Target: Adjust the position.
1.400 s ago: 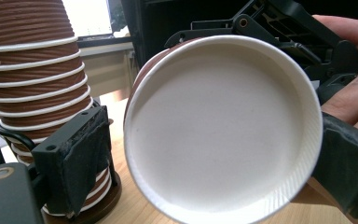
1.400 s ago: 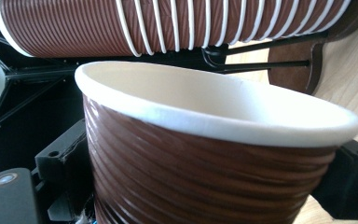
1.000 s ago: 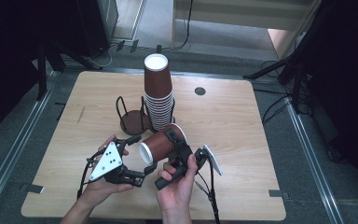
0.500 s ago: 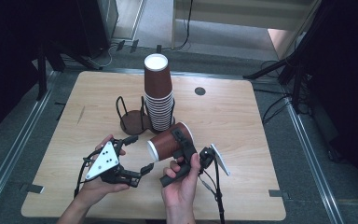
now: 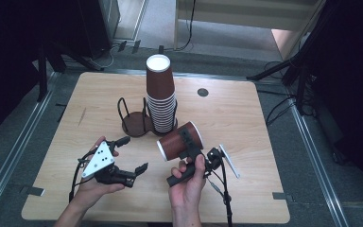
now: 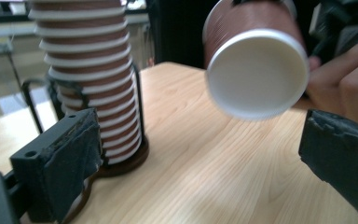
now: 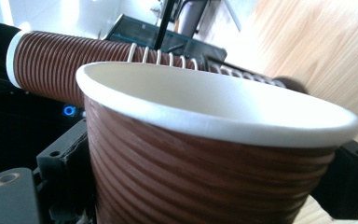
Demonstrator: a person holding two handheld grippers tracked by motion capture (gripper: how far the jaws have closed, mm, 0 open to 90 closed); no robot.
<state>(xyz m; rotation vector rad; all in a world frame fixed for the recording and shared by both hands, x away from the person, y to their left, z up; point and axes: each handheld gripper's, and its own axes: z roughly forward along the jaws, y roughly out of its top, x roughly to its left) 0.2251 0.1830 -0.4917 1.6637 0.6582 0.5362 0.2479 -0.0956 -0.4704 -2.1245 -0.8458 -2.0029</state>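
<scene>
The left gripper has let go and drawn back left, jaws just opened wide and empty, while the right gripper clamps the ribbed brown cup, tilted, white-rimmed.

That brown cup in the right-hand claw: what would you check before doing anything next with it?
1. Right gripper clamped on the loose cup: ok, a jaw lies across its side.
2. Left gripper free: ok, its jaws have just been opening and nothing is between them.
3. Cup intact: cannot tell, part is hidden.
4. Cup stack upright in its wire holder: ok.
5. Second, empty holder ready: ok.
6. Cup off the table: ok, held tilted on its side.
</scene>
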